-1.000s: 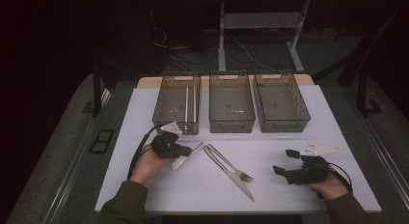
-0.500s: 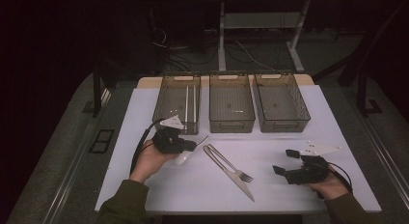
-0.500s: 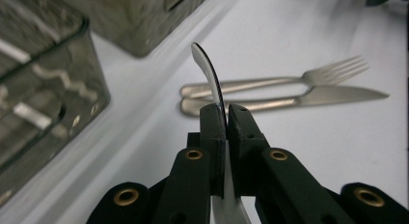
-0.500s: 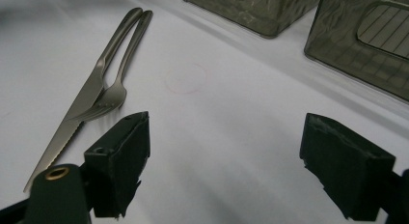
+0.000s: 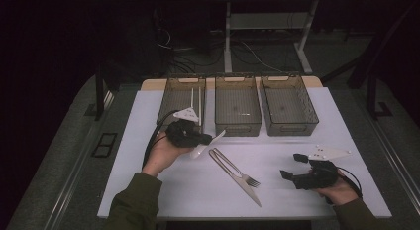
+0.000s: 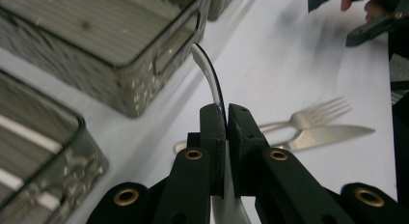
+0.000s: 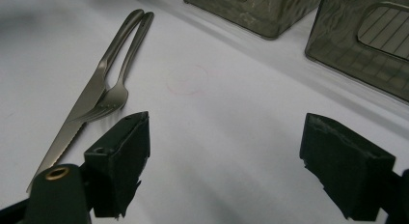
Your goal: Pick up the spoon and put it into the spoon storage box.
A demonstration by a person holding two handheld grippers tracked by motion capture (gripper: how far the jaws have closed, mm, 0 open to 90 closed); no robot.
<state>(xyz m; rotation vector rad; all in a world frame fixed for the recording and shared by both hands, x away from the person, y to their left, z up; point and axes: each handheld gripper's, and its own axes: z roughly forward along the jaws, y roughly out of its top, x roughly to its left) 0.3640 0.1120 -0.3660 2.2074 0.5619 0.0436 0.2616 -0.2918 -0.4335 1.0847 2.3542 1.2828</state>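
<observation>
Lifted toward the bins, white spoon clears fork and knife.

A white plastic spoon is lifted off the counter, pinched by its handle so it stands on edge. In the left gripper view its thin curved handle arches up and away toward the near wall of a smoky see-through bin, just short of touching it
</observation>
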